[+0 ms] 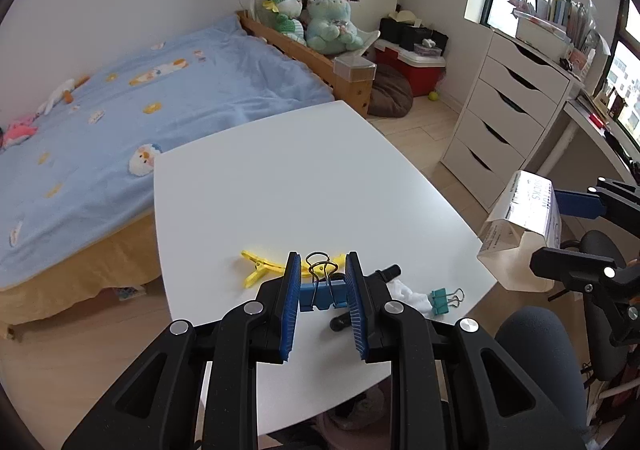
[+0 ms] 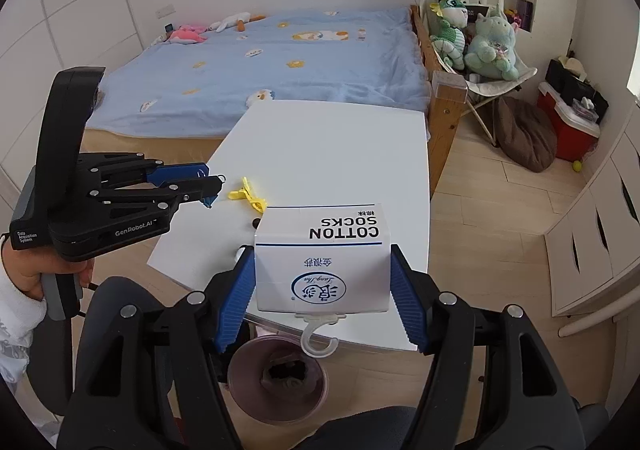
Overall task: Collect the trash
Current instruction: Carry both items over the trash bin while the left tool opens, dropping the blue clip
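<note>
My left gripper (image 1: 323,290) is shut on a blue binder clip (image 1: 320,295) and holds it above the near edge of the white table (image 1: 280,178). On the table lie a yellow clip (image 1: 260,268), a black marker (image 1: 362,298), a crumpled white tissue (image 1: 412,294) and a teal binder clip (image 1: 442,297). My right gripper (image 2: 322,282) is shut on a white "COTTON SOCKS" box (image 2: 324,258) with a plastic hook, held over the table's near edge above a dark round bin (image 2: 278,378). The box also shows in the left wrist view (image 1: 520,234).
A bed with a blue blanket (image 1: 140,98) borders the table's far side. A white drawer unit (image 1: 504,106) stands at the right. A dark chair back (image 1: 540,370) is close below the table edge. Plush toys (image 2: 472,38) sit by the bed's foot.
</note>
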The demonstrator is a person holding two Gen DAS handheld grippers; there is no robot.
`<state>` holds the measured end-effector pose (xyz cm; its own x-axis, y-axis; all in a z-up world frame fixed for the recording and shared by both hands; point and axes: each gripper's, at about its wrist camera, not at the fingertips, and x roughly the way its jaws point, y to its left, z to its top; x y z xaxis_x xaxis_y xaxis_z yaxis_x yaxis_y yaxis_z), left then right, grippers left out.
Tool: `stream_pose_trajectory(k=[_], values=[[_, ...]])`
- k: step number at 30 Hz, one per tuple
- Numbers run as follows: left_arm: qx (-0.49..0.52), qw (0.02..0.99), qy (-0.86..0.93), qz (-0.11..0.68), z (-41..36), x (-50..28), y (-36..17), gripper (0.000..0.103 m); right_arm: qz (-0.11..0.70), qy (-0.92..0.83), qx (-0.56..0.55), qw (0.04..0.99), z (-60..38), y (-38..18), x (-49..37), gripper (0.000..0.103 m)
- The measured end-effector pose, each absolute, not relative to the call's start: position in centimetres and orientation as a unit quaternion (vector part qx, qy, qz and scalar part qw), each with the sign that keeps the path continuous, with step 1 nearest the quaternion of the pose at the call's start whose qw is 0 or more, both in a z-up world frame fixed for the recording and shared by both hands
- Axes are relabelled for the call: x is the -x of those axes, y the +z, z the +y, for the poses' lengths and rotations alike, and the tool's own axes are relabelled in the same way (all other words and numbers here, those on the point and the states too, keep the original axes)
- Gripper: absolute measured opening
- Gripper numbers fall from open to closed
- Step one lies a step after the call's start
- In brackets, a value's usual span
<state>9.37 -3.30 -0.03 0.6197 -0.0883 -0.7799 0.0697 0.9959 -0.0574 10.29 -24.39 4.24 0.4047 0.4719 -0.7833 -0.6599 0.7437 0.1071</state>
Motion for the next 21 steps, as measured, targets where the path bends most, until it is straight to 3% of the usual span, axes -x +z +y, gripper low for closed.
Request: stream_pose_trajectory(k=[10,21], values=[[0.001,0.912,-0.049,0.407,-4.4,-3.8,2.1,0.023,0.409,0.37,0.116,0.826,-24.8,5.6,-6.5,0.064],[0.011,0.911,-0.065,0.408,-6.1,1.0,0.9,0.023,0.415,0.381,0.11,0.819,-26.6,5.3,-2.7,0.064]])
